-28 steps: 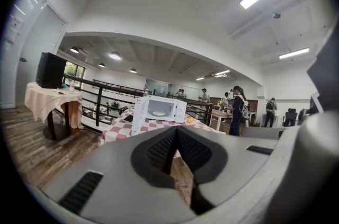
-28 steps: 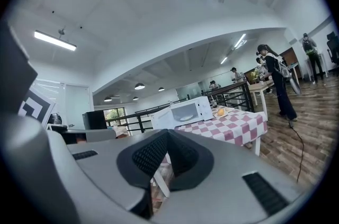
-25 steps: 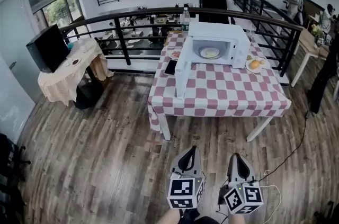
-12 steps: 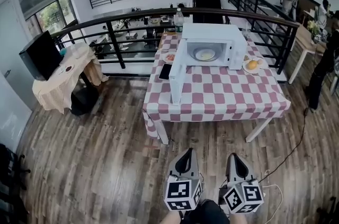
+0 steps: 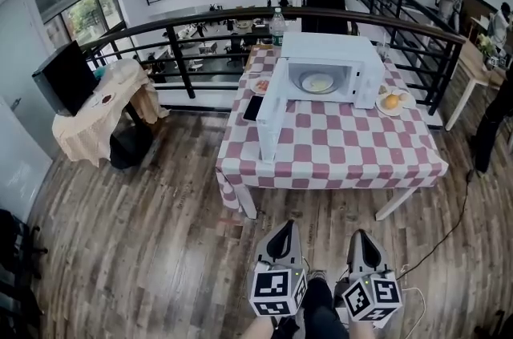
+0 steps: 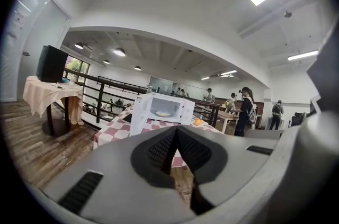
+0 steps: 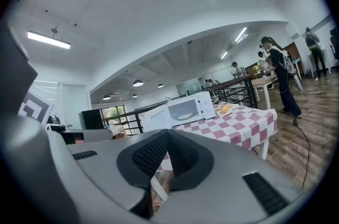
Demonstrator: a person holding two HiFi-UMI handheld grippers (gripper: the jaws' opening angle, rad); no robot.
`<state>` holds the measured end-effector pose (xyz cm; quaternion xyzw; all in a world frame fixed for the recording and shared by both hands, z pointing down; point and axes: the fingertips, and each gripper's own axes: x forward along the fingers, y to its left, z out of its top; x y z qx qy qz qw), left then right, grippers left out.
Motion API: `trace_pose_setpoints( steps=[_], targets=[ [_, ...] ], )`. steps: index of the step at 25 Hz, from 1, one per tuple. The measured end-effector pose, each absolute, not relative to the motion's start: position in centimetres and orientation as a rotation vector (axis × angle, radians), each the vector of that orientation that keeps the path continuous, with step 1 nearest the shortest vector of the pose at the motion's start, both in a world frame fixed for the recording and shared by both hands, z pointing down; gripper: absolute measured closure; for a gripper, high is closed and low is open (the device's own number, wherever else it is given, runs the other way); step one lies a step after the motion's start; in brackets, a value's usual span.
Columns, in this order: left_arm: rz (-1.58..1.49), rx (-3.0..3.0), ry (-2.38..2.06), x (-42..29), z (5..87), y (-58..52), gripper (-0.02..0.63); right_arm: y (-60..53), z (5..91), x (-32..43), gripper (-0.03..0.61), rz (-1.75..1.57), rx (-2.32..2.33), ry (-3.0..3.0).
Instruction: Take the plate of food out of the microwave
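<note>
My left gripper (image 5: 284, 228) and right gripper (image 5: 361, 236) are pinched together with nothing inside, since the table (image 5: 337, 157) is far off. The plate of food (image 5: 318, 82) sits inside the microwave (image 5: 333, 49), with its door (image 5: 271, 119) open so I can reach in.

Table (image 5: 337, 149): checked cloth, well ahead of the right gripper (image 5: 360, 236).
On it: microwave (image 5: 329, 49) at far side; side plate (image 5: 390, 102) far right; bottle (image 5: 278, 28) farthest.
</note>
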<state>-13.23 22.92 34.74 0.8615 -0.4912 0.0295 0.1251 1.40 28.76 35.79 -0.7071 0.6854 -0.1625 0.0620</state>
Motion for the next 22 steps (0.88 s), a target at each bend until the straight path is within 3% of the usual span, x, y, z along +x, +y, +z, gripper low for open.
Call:
trace_pose_setpoints(
  steps=[22],
  targets=[
    [0.069,2.428,-1.571,-3.1,33.9,7.9,0.606,11.7,34.4,12.1,0.566,-0.488,-2.006,2.201]
  ],
)
